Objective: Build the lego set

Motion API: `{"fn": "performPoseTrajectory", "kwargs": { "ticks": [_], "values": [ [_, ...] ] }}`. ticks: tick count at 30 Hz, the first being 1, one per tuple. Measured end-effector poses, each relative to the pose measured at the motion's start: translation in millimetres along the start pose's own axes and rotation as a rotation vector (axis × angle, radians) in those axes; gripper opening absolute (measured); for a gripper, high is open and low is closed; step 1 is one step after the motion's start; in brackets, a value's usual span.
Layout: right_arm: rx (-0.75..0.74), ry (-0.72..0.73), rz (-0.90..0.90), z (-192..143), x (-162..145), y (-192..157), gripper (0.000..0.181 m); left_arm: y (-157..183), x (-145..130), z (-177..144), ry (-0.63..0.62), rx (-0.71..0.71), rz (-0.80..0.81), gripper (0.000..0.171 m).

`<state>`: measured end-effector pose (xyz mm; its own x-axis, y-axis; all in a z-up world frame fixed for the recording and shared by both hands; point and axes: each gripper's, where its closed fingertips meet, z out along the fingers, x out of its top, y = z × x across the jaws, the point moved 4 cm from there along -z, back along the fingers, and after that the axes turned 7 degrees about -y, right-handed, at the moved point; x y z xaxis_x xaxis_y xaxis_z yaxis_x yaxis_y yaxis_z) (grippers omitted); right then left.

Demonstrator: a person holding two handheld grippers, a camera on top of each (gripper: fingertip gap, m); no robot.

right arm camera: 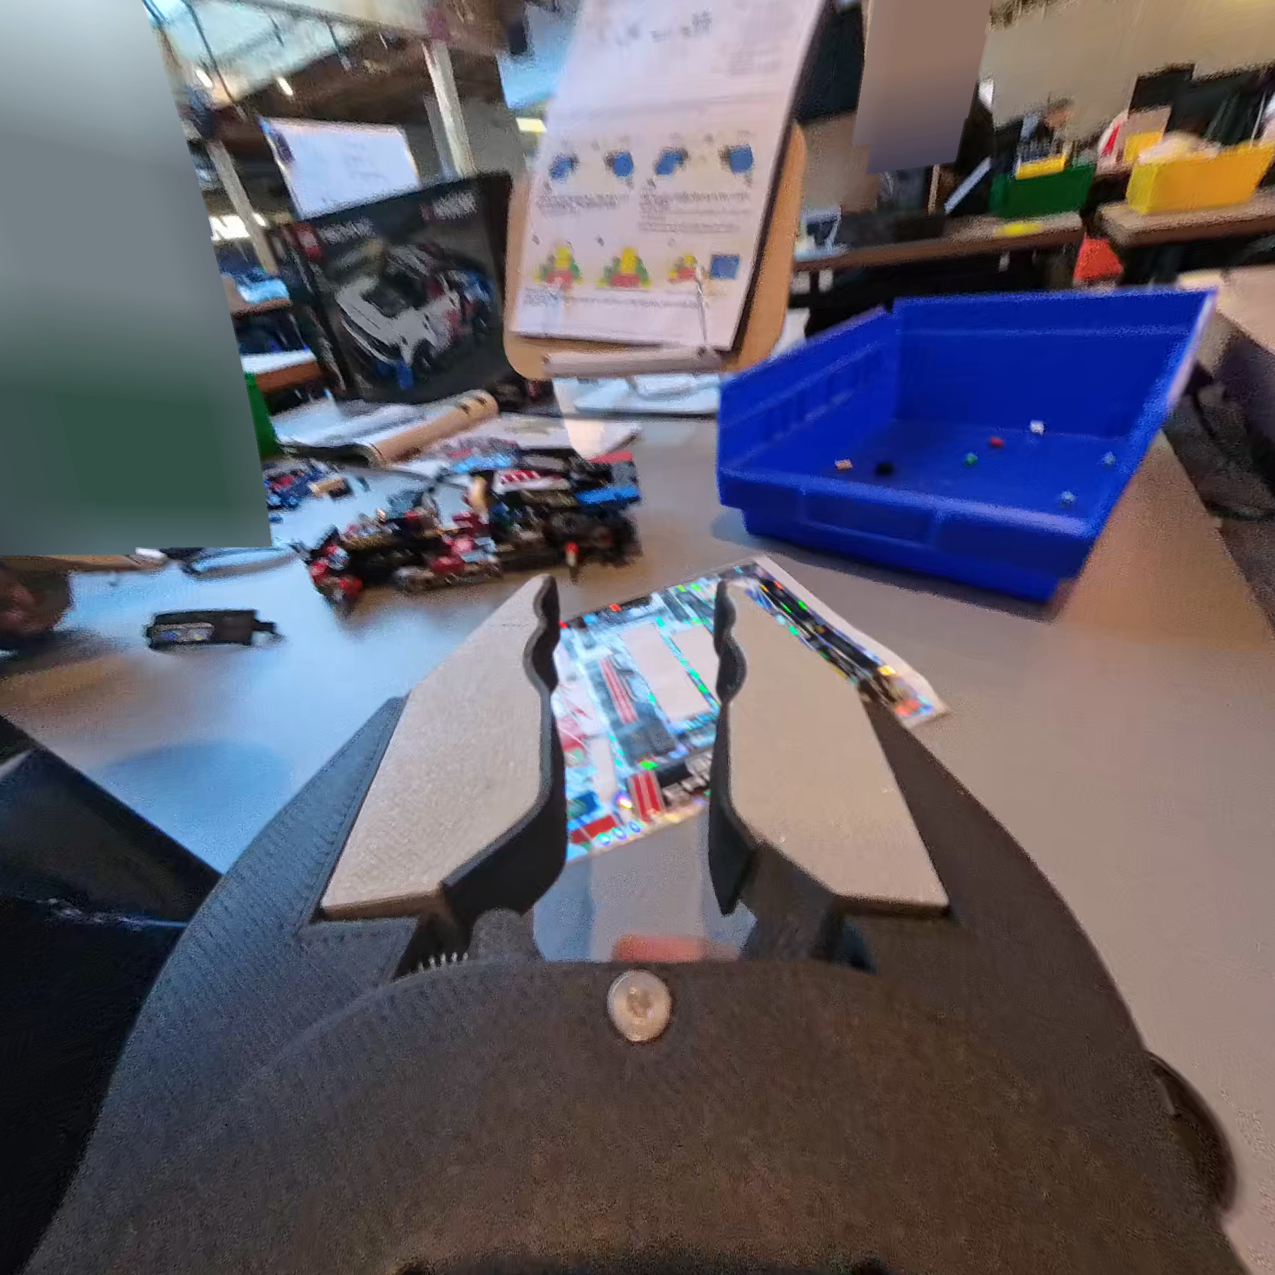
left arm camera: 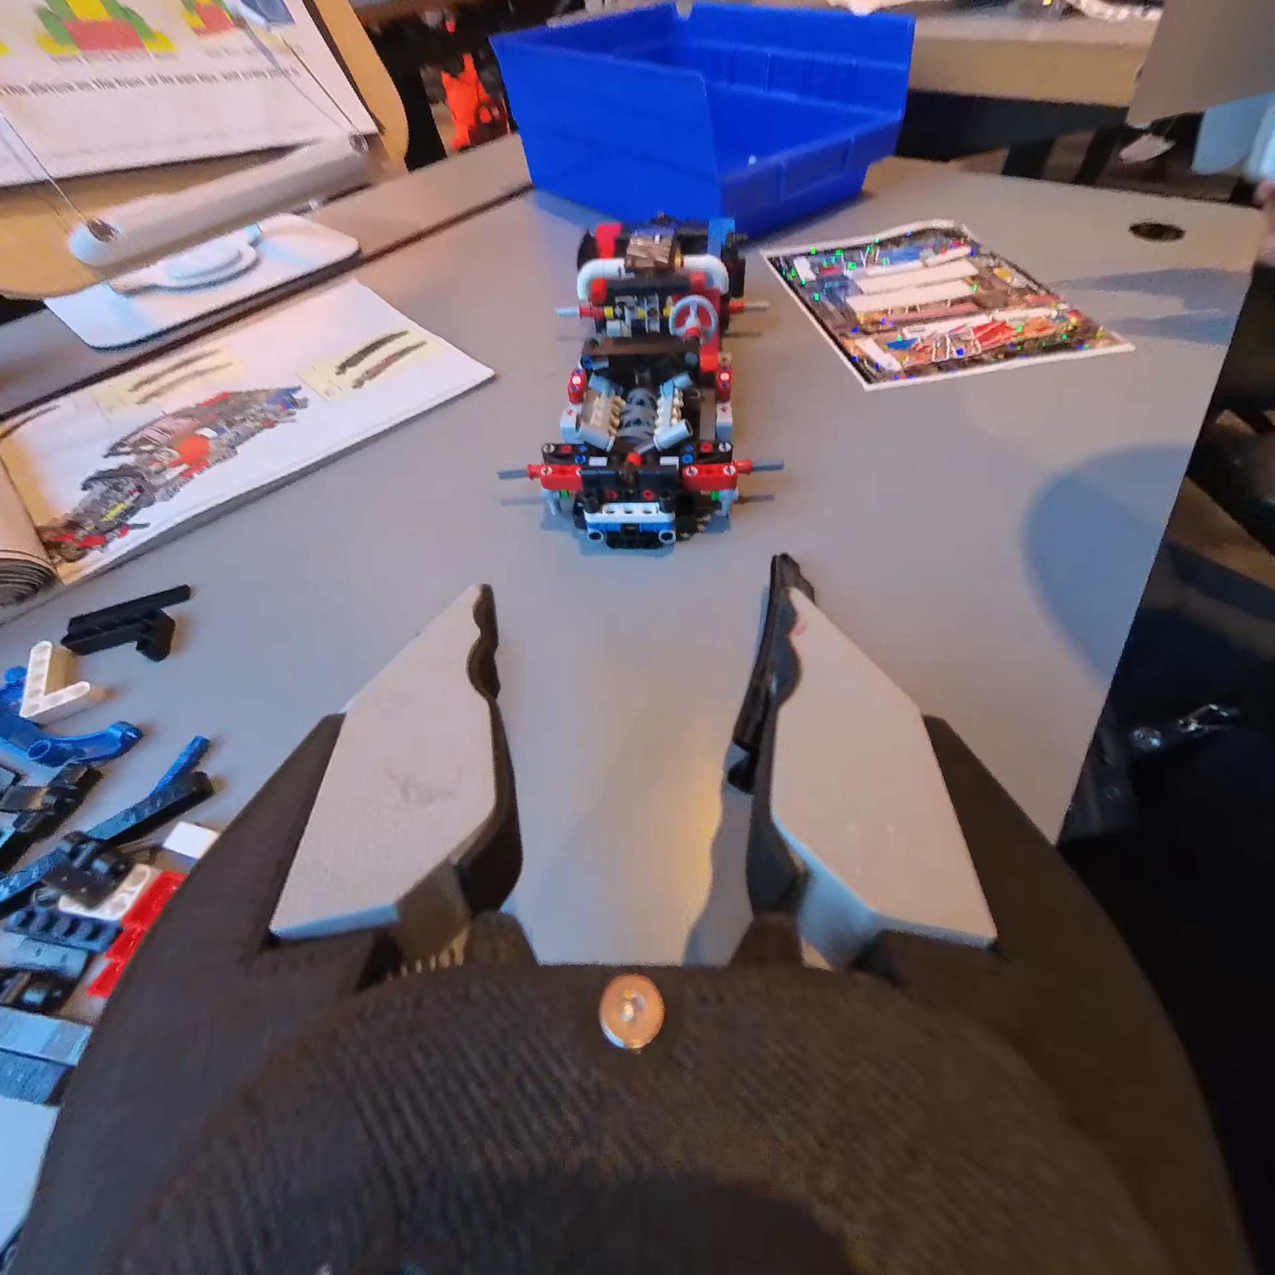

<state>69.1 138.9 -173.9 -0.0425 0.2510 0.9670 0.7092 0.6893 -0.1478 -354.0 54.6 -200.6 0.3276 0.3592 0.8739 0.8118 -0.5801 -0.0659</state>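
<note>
The half-built lego car chassis [left arm camera: 648, 386], black, red and grey with an engine block and a steering wheel, stands on the grey table [left arm camera: 897, 552] straight ahead of my left gripper [left arm camera: 635, 586]. The left gripper is open and empty, a short way in front of the car's near end. In the right wrist view the car [right arm camera: 476, 531] lies to the left. My right gripper [right arm camera: 631, 607] is open and empty, hovering over the shiny sticker sheet [right arm camera: 648, 704].
A blue bin [left arm camera: 704, 110] stands behind the car; it [right arm camera: 966, 441] holds several tiny parts. Loose blue, black, white and red pieces [left arm camera: 90, 793] lie at the left. An open instruction booklet [left arm camera: 228, 428] and sticker sheet [left arm camera: 945, 303] flank the car. The set's box [right arm camera: 407, 290] stands behind. Some 40 cm of space lies between my two pairs of fingers.
</note>
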Motion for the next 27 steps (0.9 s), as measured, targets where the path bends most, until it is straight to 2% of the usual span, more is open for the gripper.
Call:
{"fn": "performPoseTrajectory", "kwargs": {
  "ticks": [3, 6, 13, 17, 27],
  "values": [
    [0.010, -0.090, 0.023, 10, -9, 23, 0.043, 0, 0, 0, 0.011, -0.013, 0.012, 0.073],
    [0.015, -0.095, 0.027, 23, -1, 42, 0.043, 6, -1, 2, -0.003, -0.050, 0.061, 0.059],
    [-0.001, -0.105, 0.015, 48, 6, 74, 0.043, 2, -2, 8, -0.036, -0.010, 0.084, 0.059],
    [0.022, -0.077, 0.030, 54, 10, 77, 0.043, -6, 1, 5, 0.007, 0.035, 0.058, 0.059],
    [0.028, -0.137, -0.068, 64, 6, 65, 0.043, -12, 2, 4, 0.019, 0.067, 0.040, 0.059]
  ]
}}
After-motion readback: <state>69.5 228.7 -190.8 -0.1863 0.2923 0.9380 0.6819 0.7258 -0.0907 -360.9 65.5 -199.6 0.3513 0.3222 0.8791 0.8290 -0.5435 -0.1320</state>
